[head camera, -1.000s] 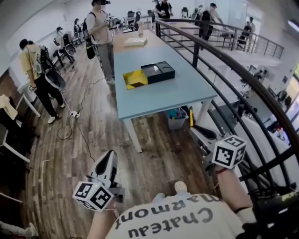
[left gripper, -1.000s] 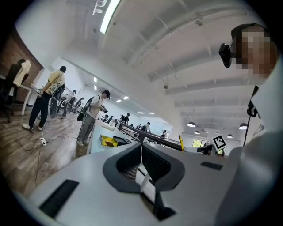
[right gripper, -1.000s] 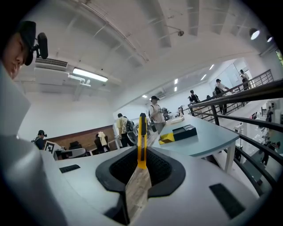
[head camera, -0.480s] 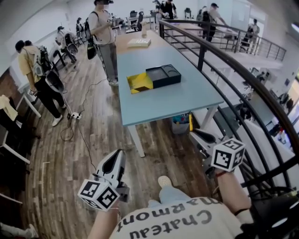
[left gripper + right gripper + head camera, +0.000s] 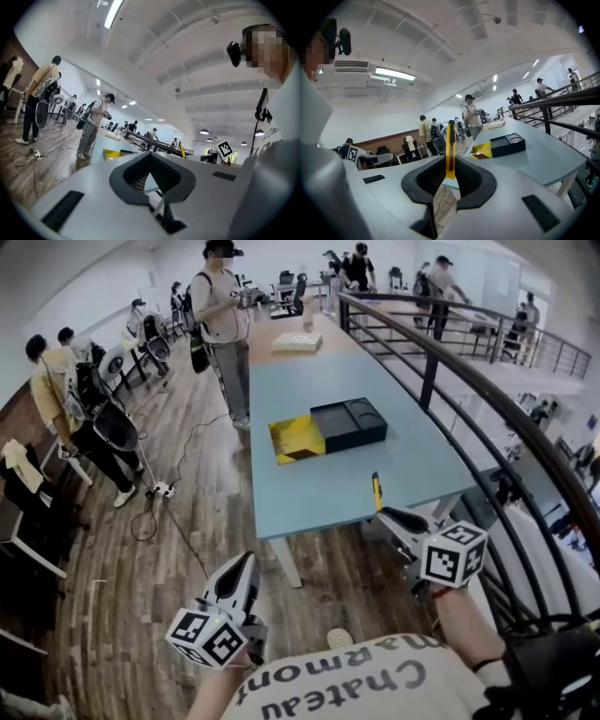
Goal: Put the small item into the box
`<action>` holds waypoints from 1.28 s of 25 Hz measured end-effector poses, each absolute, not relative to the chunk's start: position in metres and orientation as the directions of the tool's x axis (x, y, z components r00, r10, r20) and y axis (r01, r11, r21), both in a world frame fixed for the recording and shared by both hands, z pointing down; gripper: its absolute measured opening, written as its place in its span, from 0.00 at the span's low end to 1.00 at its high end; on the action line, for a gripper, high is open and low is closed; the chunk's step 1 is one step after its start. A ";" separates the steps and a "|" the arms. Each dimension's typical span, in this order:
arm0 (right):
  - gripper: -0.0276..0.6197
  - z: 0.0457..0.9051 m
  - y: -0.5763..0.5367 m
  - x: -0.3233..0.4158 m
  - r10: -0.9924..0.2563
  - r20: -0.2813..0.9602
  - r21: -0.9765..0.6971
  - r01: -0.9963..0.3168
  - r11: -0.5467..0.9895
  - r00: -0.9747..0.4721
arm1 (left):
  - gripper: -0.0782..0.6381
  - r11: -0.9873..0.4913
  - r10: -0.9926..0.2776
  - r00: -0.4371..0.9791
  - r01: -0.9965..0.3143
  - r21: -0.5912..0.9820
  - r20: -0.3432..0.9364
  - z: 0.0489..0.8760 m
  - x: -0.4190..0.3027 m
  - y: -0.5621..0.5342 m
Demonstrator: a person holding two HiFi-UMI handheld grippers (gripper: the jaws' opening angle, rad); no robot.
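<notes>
A black box (image 5: 349,424) with its yellow lid (image 5: 298,440) beside it lies open on the light blue table (image 5: 328,488). The box (image 5: 507,144) also shows in the right gripper view, ahead and to the right. My right gripper (image 5: 381,515) hovers at the table's near edge, shut on a slim yellow utility knife (image 5: 376,491) that stands upright between the jaws. That knife (image 5: 450,150) rises from the right gripper (image 5: 450,165) in its own view. My left gripper (image 5: 246,561) hangs over the wooden floor, left of the table. The left gripper (image 5: 150,157) is shut, holding nothing.
A dark metal railing (image 5: 487,399) curves along the table's right side. A person (image 5: 223,315) stands at the table's far left edge, and others (image 5: 80,399) stand further left. A cable and plug (image 5: 161,489) lie on the floor. A white flat item (image 5: 298,341) rests at the table's far end.
The table and box have come closer as the person walked forward. Both grippers have moved toward the table, and the yellow knife now shows above the right gripper.
</notes>
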State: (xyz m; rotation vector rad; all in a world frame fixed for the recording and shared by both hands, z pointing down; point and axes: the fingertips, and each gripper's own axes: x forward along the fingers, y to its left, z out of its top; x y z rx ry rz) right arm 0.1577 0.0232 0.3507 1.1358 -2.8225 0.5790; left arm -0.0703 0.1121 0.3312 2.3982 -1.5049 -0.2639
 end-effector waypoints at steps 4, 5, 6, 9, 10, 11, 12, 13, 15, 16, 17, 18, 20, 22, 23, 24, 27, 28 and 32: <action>0.16 0.346 -0.026 0.152 -0.632 0.179 -0.313 -0.652 0.690 -0.754 | 0.11 -0.393 -0.906 0.423 -0.853 0.342 0.014 0.335 -0.069 0.071; 0.16 0.345 -0.038 0.152 -0.626 0.177 -0.309 -0.646 0.697 -0.760 | 0.11 -0.391 -0.907 0.421 -0.854 0.343 0.014 0.336 -0.069 0.061; 0.16 0.344 -0.049 0.151 -0.619 0.175 -0.306 -0.640 0.705 -0.766 | 0.11 -0.386 -0.909 0.416 -0.855 0.346 0.013 0.337 -0.068 0.052; 0.16 0.344 -0.078 0.144 -0.593 0.168 -0.307 -0.613 0.728 -0.788 | 0.11 -0.357 -0.921 0.389 -0.860 0.364 0.015 0.341 -0.072 0.028; 0.16 0.346 -0.086 0.141 -0.584 0.168 -0.307 -0.605 0.734 -0.794 | 0.11 -0.348 -0.925 0.380 -0.861 0.371 0.016 0.343 -0.073 0.021; 0.16 0.348 -0.093 0.139 -0.577 0.170 -0.307 -0.599 0.739 -0.799 | 0.11 -0.340 -0.927 0.374 -0.861 0.377 0.017 0.345 -0.075 0.014; 0.16 0.350 -0.100 0.137 -0.571 0.173 -0.307 -0.595 0.743 -0.803 | 0.11 -0.334 -0.929 0.369 -0.862 0.382 0.020 0.347 -0.075 0.008; 0.16 0.353 -0.106 0.135 -0.565 0.177 -0.309 -0.590 0.745 -0.806 | 0.11 -0.328 -0.931 0.365 -0.862 0.386 0.024 0.349 -0.076 0.002; 0.16 0.359 -0.114 0.130 -0.552 0.187 -0.322 -0.582 0.747 -0.813 | 0.11 -0.317 -0.933 0.358 -0.864 0.390 0.035 0.352 -0.079 -0.005; 0.16 0.362 -0.117 0.127 -0.546 0.190 -0.328 -0.577 0.748 -0.816 | 0.11 -0.313 -0.934 0.355 -0.866 0.391 0.039 0.353 -0.081 -0.008; 0.16 0.365 -0.119 0.124 -0.542 0.192 -0.333 -0.574 0.748 -0.818 | 0.11 -0.310 -0.935 0.353 -0.867 0.391 0.042 0.353 -0.083 -0.011; 0.16 0.367 -0.121 0.121 -0.539 0.192 -0.338 -0.571 0.748 -0.820 | 0.11 -0.307 -0.935 0.351 -0.869 0.389 0.046 0.354 -0.085 -0.013; 0.16 0.370 -0.127 0.116 -0.536 0.194 -0.346 -0.568 0.747 -0.822 | 0.11 -0.300 -0.936 0.347 -0.871 0.388 0.055 0.356 -0.089 -0.019; 0.16 0.373 -0.135 0.113 -0.536 0.200 -0.351 -0.571 0.742 -0.820 | 0.11 -0.296 -0.936 0.346 -0.872 0.390 0.062 0.359 -0.092 -0.026; 0.16 0.375 -0.139 0.112 -0.537 0.202 -0.355 -0.572 0.739 -0.819 | 0.11 -0.294 -0.936 0.345 -0.872 0.391 0.066 0.360 -0.094 -0.030; 0.16 0.376 -0.143 0.110 -0.536 0.204 -0.360 -0.572 0.737 -0.819 | 0.11 -0.291 -0.936 0.344 -0.872 0.393 0.070 0.361 -0.096 -0.033; 0.16 0.382 -0.155 0.100 -0.530 0.210 -0.375 -0.568 0.732 -0.822 | 0.11 -0.285 -0.935 0.344 -0.873 0.397 0.085 0.363 -0.104 -0.045; 0.16 0.384 -0.160 0.097 -0.528 0.211 -0.378 -0.567 0.732 -0.823 | 0.11 -0.284 -0.935 0.344 -0.873 0.397 0.087 0.364 -0.107 -0.051; 0.16 0.389 -0.183 0.082 -0.529 0.210 -0.388 -0.567 0.727 -0.822 | 0.11 -0.283 -0.934 0.345 -0.870 0.404 0.088 0.366 -0.122 -0.075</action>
